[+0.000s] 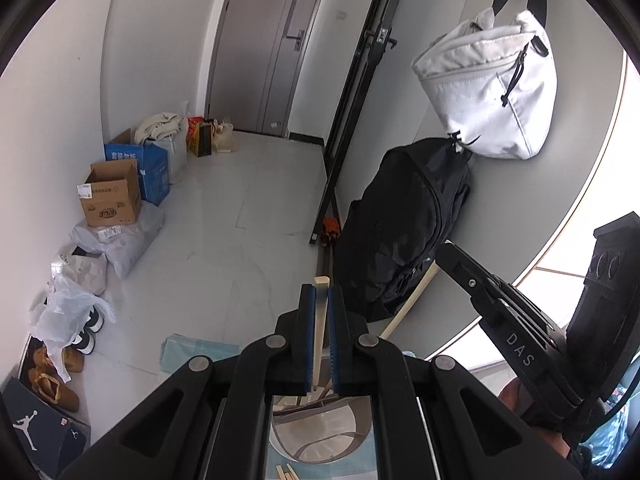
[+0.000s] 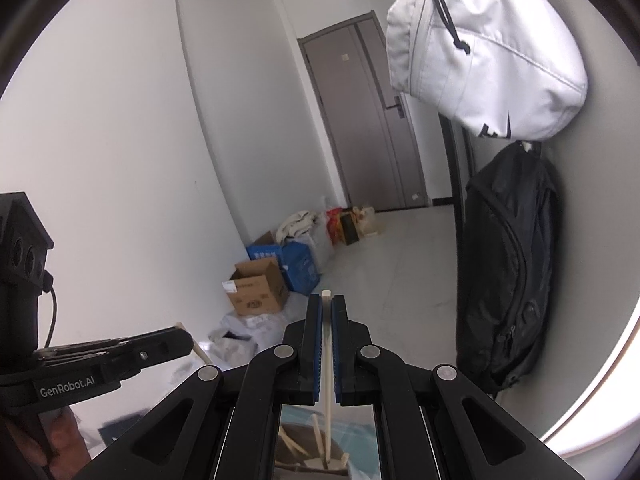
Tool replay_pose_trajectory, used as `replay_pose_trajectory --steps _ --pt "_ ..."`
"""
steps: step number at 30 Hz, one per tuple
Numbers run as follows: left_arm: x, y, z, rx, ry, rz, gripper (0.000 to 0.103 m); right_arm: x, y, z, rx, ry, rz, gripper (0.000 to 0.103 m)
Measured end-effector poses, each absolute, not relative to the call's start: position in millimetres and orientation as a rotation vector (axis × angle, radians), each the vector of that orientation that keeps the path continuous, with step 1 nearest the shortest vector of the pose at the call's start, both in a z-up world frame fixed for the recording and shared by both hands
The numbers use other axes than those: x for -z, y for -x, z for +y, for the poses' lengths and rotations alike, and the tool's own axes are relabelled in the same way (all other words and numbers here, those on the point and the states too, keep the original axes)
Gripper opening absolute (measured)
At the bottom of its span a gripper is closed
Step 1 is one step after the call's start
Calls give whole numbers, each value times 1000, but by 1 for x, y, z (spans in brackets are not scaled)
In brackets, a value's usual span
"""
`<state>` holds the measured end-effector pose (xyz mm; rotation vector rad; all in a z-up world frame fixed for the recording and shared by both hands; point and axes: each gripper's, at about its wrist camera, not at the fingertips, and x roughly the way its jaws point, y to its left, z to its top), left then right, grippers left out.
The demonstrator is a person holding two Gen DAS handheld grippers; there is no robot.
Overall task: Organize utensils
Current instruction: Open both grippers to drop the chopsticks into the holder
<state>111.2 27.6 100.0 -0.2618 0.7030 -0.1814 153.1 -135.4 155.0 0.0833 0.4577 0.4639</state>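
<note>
Both grippers clamped tight, one pale wooden chopstick apiece: my left gripper (image 1: pixel 320 296) pinches a chopstick (image 1: pixel 319 328) running up the lower centre of its view, tip poking just past the blue pads, and my right gripper (image 2: pixel 326 306) holds its own chopstick (image 2: pixel 327 360) the same way. Each stick's long axis lies along the fingers, lower end trailing toward a round container (image 1: pixel 316 436) at the bottom edge, where more sticks lie. My guess: the left is nearer it.

White bag (image 1: pixel 492 84), hanging; black backpack (image 1: pixel 404 228) below it; cardboard box (image 1: pixel 112 196) beside blue box (image 1: pixel 154 170); grey door (image 1: pixel 266 44); shoes (image 1: pixel 56 384), apparently brown.
</note>
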Motion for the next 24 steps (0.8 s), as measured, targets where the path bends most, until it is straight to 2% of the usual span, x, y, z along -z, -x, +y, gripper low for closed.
replay_pose_trajectory --steps 15,16,18,21,24 --pt "-86 -130 22 342 320 817 4 -120 -149 -135 -533 -74 561 6" --pt "-86 -131 21 349 320 822 8 -118 -148 -135 -537 -71 572 6" --pt "-87 -129 23 340 324 829 25 -113 -144 -136 -543 -71 589 7" --pt "-91 -122 33 303 364 801 45 -111 -137 -139 -550 -80 595 7" --pt "-91 -117 39 263 387 796 46 -114 -132 -146 -543 -100 598 9"
